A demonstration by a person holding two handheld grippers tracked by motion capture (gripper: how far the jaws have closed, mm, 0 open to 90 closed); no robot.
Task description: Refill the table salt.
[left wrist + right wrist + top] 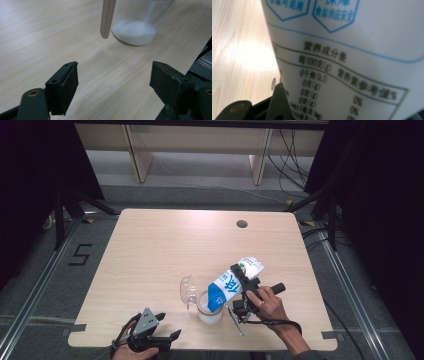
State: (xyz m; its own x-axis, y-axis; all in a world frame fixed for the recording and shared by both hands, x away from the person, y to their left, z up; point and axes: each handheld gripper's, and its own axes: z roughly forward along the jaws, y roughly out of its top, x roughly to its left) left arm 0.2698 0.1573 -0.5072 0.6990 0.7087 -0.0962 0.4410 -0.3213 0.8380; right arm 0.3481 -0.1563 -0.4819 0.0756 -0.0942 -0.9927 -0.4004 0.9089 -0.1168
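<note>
High view: right gripper clamped on salt bag, tilted toward eight o'clock over cup, pouring likely underway; next, right it gently; left gripper gapes empty.

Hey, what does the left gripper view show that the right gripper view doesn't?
Left gripper view alone: the clear plastic cup with white powder at its bottom, a tan wooden stick hanging beside it, and the left gripper with its black jaws wide apart and nothing between them. Right gripper view alone: the white and blue printed bag, close up, with a nutrition table on it. Both share the light wooden table.
</note>
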